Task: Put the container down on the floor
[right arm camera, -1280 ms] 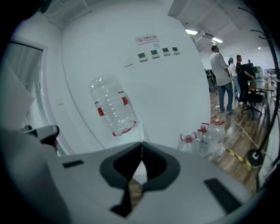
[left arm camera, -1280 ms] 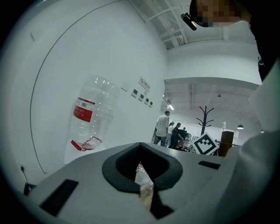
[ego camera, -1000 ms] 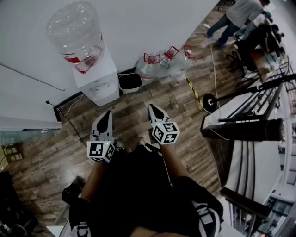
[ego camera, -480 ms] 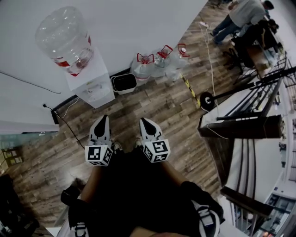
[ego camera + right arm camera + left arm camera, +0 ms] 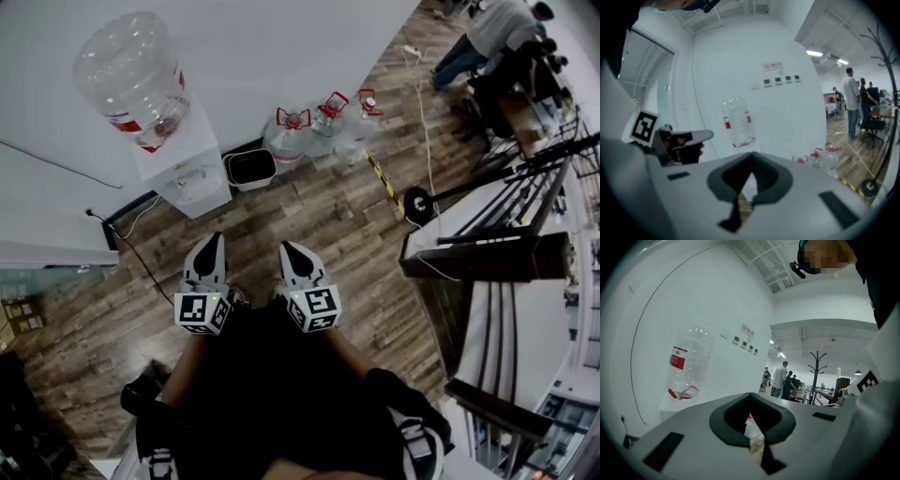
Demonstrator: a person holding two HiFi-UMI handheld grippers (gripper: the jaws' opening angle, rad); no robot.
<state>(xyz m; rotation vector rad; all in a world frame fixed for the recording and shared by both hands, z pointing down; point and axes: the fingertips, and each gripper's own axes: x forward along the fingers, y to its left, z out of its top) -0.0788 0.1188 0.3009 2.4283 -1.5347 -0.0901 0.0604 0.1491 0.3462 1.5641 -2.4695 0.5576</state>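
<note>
Against the white wall [image 5: 281, 47] stands a water dispenser [image 5: 192, 169] with a big clear bottle [image 5: 131, 75] upside down on top. The bottle carries a red label with pale print that is too small to read. Just right of the dispenser sits a black bin [image 5: 251, 169], and right of that three clear jugs [image 5: 292, 136] with red handles stand in a row on the wood-plank floor [image 5: 328, 220], close to the wall. A strip of yellow-and-black tape [image 5: 382, 178] lies on the planks beside the jugs.

Both grippers are well apart from the jugs and touch none of them. The left gripper [image 5: 214, 240] and the right gripper [image 5: 285, 248] are held side by side in front of the person, pointing toward the wall. Each carries a white cube printed with black square markers, not letters. The fingers of each are closed together, with only a thin slit below the tips, and hold nothing.

High on the wall is a small sign [image 5: 773, 66] with red print that I cannot read, and under it a row of small dark plates [image 5: 780, 80]. Further off to the right, people [image 5: 483, 37] stand near a black coat stand [image 5: 487, 183].
</note>
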